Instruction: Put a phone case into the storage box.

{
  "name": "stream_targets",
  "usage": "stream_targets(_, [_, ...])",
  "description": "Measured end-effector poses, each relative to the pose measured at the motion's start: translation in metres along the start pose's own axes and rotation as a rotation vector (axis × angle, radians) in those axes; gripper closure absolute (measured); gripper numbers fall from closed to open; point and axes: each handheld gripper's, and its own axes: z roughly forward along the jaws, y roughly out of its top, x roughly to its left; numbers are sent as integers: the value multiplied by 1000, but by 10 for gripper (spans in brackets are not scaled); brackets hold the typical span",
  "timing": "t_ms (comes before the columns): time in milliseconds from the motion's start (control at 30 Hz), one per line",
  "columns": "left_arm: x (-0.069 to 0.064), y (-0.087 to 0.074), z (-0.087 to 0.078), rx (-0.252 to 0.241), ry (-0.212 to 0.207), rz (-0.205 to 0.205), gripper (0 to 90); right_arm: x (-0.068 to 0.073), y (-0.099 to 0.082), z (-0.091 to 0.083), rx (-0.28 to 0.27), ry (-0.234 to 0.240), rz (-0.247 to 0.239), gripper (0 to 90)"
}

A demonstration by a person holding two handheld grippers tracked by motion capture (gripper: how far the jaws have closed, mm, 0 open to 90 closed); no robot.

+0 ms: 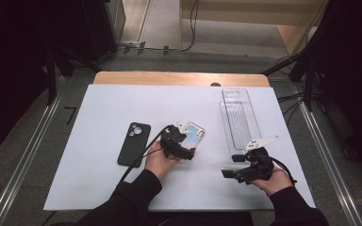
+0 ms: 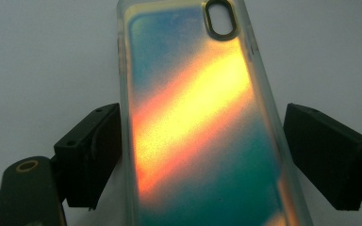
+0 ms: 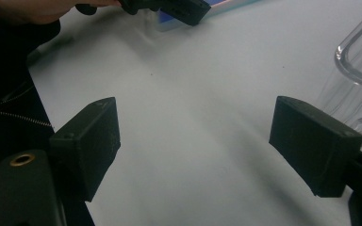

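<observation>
Two phone-shaped things lie on the white table (image 1: 99, 183): one black phone (image 1: 134, 143) face down at the left, its camera cluster toward the far edge, and one iridescent phone case (image 1: 193, 133) just right of it, near the middle. One clear plastic tray (image 1: 239, 118) sits lengthwise at the right, toward the far side. The left gripper (image 1: 183, 135) is at the case's near end; in the left gripper view its two fingers (image 2: 92, 150) stand spread on either side of the case (image 2: 193, 122), the left one seemingly touching the edge and the right one apart from it, so nothing is clamped. The right gripper (image 1: 230, 165) hovers near the tray's near end, its two fingers (image 3: 92, 143) wide apart over bare table, the tray's corner (image 3: 358, 70) beside them.
</observation>
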Motion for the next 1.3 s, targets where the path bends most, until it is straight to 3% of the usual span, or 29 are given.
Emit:
stream_targets(400, [1, 0, -1, -2, -6, -6, 164, 0, 0, 0, 1, 2, -2, 152])
stream_targets(633, [6, 1, -5, -17, -42, -31, 166, 0, 0, 0, -2, 3, -3, 152])
stream_targets(867, [15, 8, -21, -63, -92, -71, 166, 1, 0, 0, -4, 5, -1, 152])
stream_targets(1133, [24, 13, -41, -108, -127, -88, 166, 1, 1, -1, -11, 4, -3, 152])
stream_targets(1300, [27, 14, -53, -127, -178, -100, 166, 2, 1, -1, -20, 8, 6, 152])
